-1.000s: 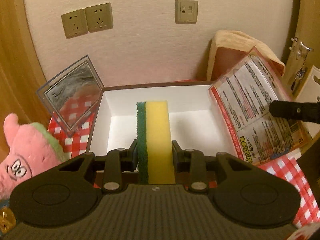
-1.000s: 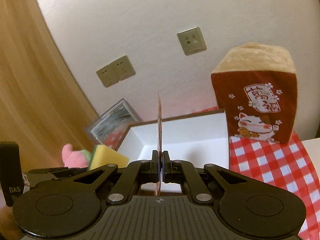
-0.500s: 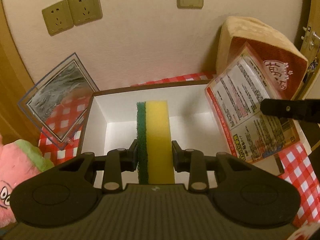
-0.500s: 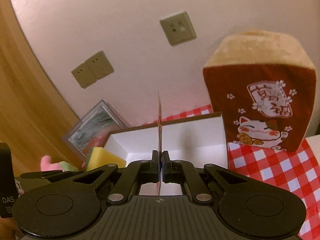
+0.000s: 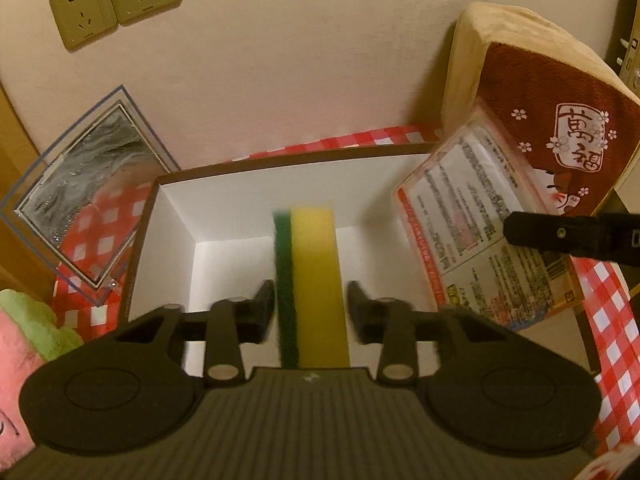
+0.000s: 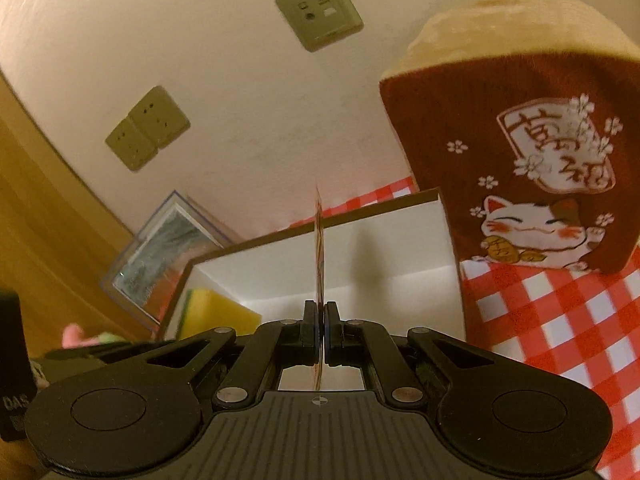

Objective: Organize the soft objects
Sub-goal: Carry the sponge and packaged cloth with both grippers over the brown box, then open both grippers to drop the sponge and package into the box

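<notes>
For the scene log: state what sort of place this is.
Probably a home room: wall sockets above a red checked tablecloth, with a lucky-cat cushion against the wall.

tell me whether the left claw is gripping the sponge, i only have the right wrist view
observer: no. The left claw is open. Its jaws have just been opening, and the sponge is between them with a gap on each side.
operator: where is the sponge then
observer: over the open white box, about mid-width, with its green side toward the box's left wall.
operator: what is the thin thing in my right claw
observer: a flat printed packet, face-on in the left wrist view. The right claw is shut on its right edge, by the box's right end.
</notes>
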Action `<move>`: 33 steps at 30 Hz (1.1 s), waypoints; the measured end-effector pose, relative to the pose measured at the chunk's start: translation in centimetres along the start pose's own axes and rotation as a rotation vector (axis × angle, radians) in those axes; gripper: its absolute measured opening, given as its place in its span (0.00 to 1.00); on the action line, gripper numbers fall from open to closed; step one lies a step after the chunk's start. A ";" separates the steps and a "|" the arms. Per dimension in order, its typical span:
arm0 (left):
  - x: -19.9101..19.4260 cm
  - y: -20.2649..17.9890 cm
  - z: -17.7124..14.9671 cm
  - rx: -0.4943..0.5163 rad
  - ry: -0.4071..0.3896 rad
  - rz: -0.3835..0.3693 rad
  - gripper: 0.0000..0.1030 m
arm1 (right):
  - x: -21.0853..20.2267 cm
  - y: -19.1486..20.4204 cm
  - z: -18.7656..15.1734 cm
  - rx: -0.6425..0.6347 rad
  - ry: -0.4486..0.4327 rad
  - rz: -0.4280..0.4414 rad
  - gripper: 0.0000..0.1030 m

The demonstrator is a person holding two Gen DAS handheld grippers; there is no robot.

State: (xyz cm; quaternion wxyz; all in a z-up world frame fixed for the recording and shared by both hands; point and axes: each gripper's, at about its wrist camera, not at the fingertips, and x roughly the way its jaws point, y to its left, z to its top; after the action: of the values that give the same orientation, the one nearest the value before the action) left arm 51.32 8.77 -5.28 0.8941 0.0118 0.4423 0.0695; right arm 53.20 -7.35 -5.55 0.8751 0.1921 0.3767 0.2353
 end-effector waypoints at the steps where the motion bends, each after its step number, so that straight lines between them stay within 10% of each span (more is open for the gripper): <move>1: 0.1 0.1 0.0 -0.005 -0.004 0.007 0.54 | 0.1 -0.2 0.1 0.016 -0.006 0.010 0.02; 3: 0.0 0.1 0.1 -0.003 -0.010 0.004 0.59 | 0.5 -0.4 0.3 0.018 0.000 0.011 0.08; 5: -0.1 0.2 0.2 -0.002 -0.007 0.001 0.61 | 0.5 -0.4 0.4 0.005 0.003 0.015 0.45; 7: -0.3 0.4 0.1 -0.004 -0.010 0.000 0.62 | 0.1 -0.3 0.3 -0.008 -0.014 0.005 0.61; 33: -10.6 2.9 -6.0 -0.111 -0.046 -0.055 0.62 | -8.7 0.7 -5.2 -0.107 -0.014 -0.006 0.61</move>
State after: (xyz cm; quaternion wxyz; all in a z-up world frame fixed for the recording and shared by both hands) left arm 39.90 9.94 -0.33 0.9049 -0.0484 0.4172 0.0689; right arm 43.84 -10.82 -3.61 0.8874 0.1454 0.3581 0.2513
